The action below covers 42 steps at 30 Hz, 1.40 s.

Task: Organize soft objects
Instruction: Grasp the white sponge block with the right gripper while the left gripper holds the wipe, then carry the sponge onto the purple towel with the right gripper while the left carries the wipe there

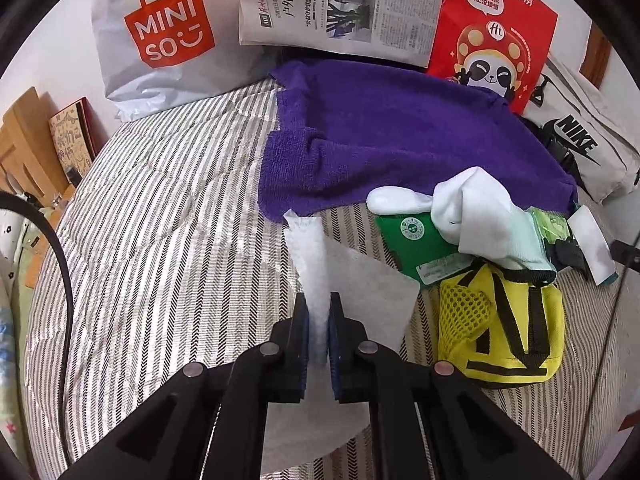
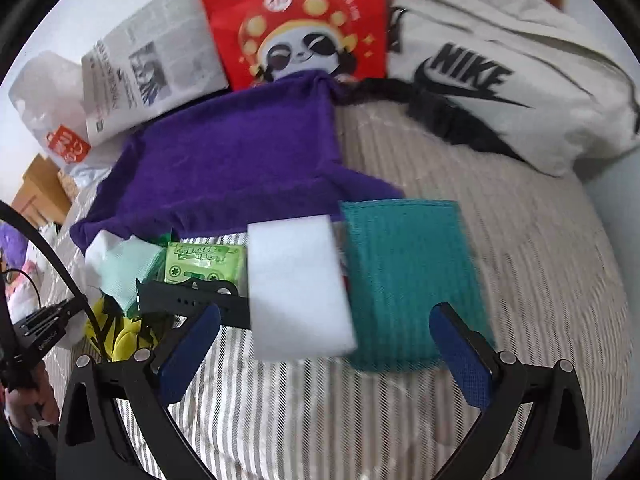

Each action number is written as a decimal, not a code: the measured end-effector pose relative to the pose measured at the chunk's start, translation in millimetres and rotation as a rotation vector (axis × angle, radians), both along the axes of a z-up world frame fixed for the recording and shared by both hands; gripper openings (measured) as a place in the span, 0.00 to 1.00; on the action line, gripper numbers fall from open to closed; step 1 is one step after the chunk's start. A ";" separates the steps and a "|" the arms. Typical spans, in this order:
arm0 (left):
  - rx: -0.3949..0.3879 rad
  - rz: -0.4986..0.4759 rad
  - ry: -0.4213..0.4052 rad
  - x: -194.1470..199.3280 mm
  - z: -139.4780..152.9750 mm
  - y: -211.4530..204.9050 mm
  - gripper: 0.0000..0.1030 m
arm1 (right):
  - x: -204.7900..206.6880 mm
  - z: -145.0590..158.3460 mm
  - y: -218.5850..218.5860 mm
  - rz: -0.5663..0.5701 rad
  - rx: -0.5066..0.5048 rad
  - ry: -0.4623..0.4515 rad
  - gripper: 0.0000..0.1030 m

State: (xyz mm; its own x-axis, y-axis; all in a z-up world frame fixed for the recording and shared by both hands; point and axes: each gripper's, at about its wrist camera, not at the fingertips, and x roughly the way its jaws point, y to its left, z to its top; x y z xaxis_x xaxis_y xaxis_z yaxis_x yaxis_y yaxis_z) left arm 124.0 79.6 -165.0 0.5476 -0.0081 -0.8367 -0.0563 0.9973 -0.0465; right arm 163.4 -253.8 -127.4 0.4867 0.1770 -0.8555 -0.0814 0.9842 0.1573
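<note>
A thin white sheet (image 1: 360, 280), seemingly a wipe or tissue, is pinched in the closed left claw (image 1: 318, 320), one fold standing up between the pads, probably so it can be lifted clear of the pile. The right claw (image 2: 326, 344) is held wide open and empty above a white sponge block (image 2: 296, 284) and a teal cloth (image 2: 412, 280), apparently lined up for a grasp on one of them. A purple towel (image 1: 400, 136) is spread further back, with white socks (image 1: 472, 208) and a yellow mesh pouch (image 1: 500, 320) heaped beside it. Everything is laid on a striped bed cover (image 1: 160, 240); a newspaper (image 1: 340, 0), a red paper bag (image 1: 492, 28) and a Nike bag (image 2: 500, 72) are propped along the far side against a pale wall
</note>
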 end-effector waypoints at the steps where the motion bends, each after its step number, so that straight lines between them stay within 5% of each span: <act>1: -0.002 0.001 -0.001 -0.1 -0.1 0.7 0.09 | 3.2 -3.5 3.3 0.007 -0.007 0.007 0.96; 6: 0.003 0.002 -0.005 -0.4 -0.5 0.2 0.09 | 9.4 -14.1 14.8 0.034 -0.042 0.009 0.80; 10: -0.004 0.005 -0.005 -0.5 -0.3 0.5 0.09 | 5.0 -10.0 18.7 0.065 -0.045 -0.020 0.50; 24: -0.076 0.019 0.008 -3.8 8.0 15.9 0.09 | -11.0 27.8 15.6 0.062 -0.008 -0.071 0.51; 42: -0.138 0.000 -0.112 -4.2 84.0 36.3 0.09 | 17.2 57.6 40.3 0.106 0.035 -0.105 0.51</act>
State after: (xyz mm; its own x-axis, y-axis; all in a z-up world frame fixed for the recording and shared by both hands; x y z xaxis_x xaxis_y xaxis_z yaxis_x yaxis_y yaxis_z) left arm 119.9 115.9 -80.9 0.6374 -0.1188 -0.7613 -0.0431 0.9810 -0.1891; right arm 180.5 -213.4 -69.8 0.5506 0.2612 -0.7929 -0.2021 0.9632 0.1769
